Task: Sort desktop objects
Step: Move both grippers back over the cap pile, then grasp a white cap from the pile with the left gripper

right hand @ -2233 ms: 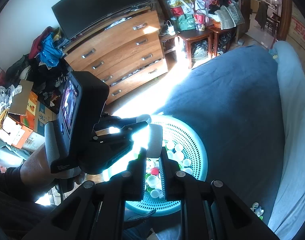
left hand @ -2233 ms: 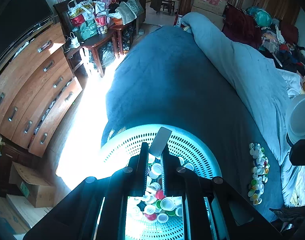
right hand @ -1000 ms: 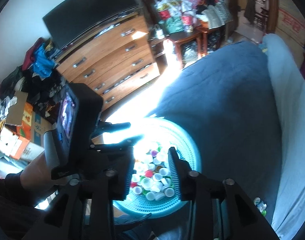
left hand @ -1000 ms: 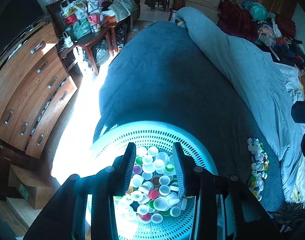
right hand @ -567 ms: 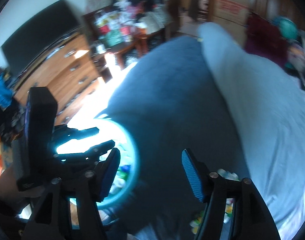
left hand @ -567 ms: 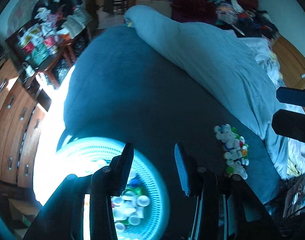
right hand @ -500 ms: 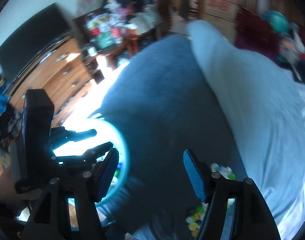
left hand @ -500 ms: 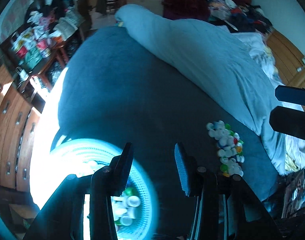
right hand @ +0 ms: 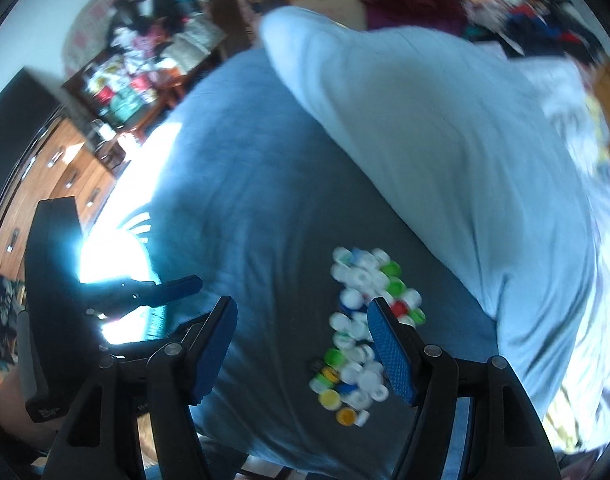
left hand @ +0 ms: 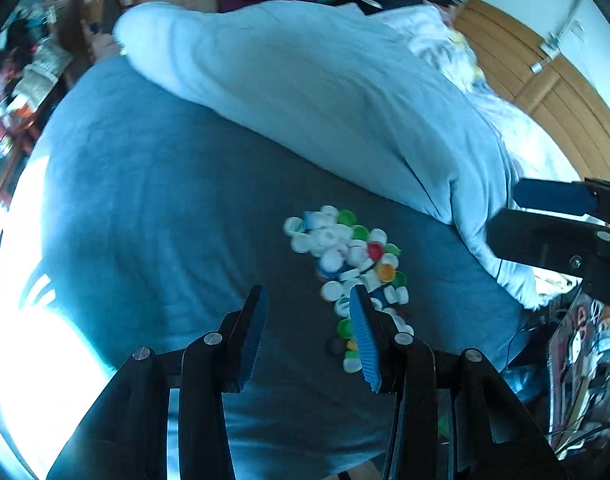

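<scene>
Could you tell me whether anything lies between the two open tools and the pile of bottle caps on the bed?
Nothing visible does. The pile of bottle caps lies exposed on the dark blue bedspread, just ahead of the left tool and right tool; the pale duvet lies beyond it.

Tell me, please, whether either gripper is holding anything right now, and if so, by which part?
Nothing is held. The left gripper and the right gripper both have open jaws with only the dark blue bedspread between them, beside the pile of plastic bottle caps.
</scene>
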`<action>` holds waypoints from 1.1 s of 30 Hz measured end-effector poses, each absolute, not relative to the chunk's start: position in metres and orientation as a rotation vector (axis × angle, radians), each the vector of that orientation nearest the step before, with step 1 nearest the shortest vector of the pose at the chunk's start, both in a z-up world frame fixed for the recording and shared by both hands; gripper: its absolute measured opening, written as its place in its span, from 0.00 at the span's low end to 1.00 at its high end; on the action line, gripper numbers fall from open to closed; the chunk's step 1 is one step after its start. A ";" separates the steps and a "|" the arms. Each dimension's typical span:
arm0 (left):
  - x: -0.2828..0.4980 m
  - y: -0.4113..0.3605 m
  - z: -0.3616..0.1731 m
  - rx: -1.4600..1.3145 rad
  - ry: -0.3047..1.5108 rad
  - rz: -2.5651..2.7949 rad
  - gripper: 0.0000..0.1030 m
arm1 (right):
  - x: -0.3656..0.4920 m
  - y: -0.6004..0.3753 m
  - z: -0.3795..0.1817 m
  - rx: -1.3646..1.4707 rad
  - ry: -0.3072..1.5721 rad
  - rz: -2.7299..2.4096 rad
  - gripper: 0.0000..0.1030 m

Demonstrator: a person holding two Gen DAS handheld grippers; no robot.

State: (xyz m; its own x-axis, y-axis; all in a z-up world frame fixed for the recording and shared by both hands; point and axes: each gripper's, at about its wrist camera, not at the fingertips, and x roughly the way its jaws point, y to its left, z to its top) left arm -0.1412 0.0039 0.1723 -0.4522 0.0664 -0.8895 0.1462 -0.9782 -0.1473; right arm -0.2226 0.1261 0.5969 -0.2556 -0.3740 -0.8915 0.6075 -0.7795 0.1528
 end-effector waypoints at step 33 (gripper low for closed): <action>-0.230 0.045 0.032 1.628 0.333 -2.654 0.24 | -0.287 0.297 0.425 1.762 0.044 -2.001 0.38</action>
State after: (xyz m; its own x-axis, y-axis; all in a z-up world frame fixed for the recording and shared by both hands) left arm -0.2302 0.0453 0.0319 -0.4592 0.1019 -0.8825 0.1191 -0.9774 -0.1748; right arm -0.2872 0.2971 0.4246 -0.0643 -0.3221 -0.9445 0.3638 -0.8889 0.2784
